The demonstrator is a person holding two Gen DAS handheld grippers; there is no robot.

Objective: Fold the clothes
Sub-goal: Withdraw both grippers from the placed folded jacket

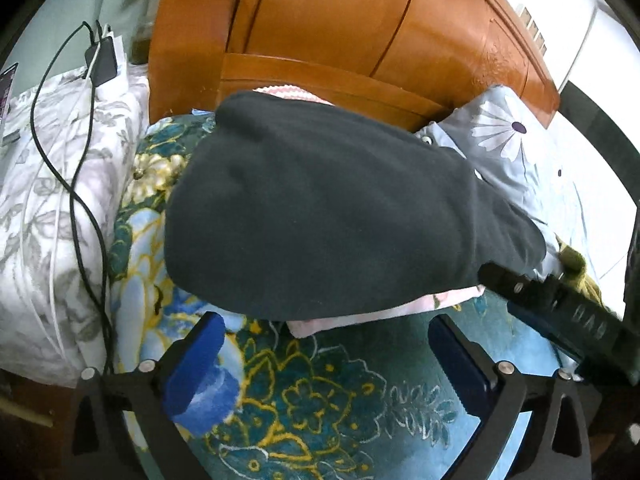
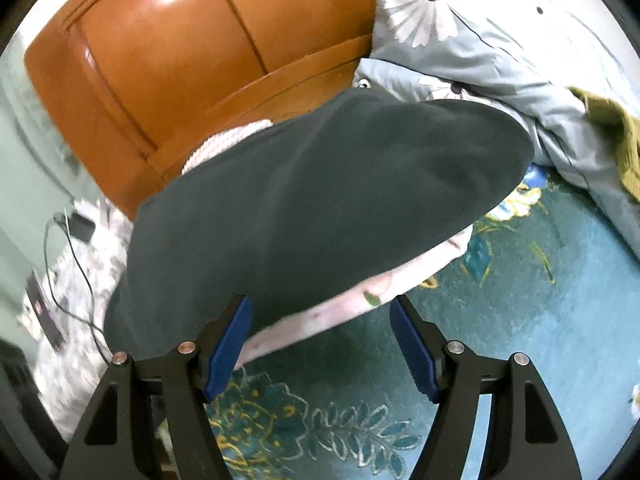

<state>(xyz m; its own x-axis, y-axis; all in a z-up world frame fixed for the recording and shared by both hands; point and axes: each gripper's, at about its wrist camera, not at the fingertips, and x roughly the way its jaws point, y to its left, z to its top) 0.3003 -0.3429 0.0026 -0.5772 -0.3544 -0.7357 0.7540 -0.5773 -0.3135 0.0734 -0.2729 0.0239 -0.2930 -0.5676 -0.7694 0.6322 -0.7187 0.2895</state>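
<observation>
A bed covered by a teal floral bedspread (image 1: 320, 400) fills the lower part of both views, backed by an orange-brown wooden headboard (image 1: 320, 20). A pale blue daisy-print quilt (image 2: 500, 52) lies bunched at the right of the bed, and a grey-and-white leaf-print pillow (image 1: 52, 200) sits at the left edge. The dark green garment (image 1: 340, 216) lies folded flat on the bedspread near the headboard, resting on top of a pale pink garment (image 1: 360, 318) whose edge shows beneath its near side. An olive-yellow cloth (image 2: 616, 136) lies on the quilt at the far right. A black cable (image 1: 76, 200) trails across the pillow from a dark charger block (image 1: 105, 58). The left gripper (image 1: 332, 356) is released, its jaws spread wide over bare bedspread just short of the stack, nothing between them. The right gripper (image 2: 320, 340) is likewise released; the near edge of the stack lies just between its blue pads (image 2: 230, 344), which do not press on it.
</observation>
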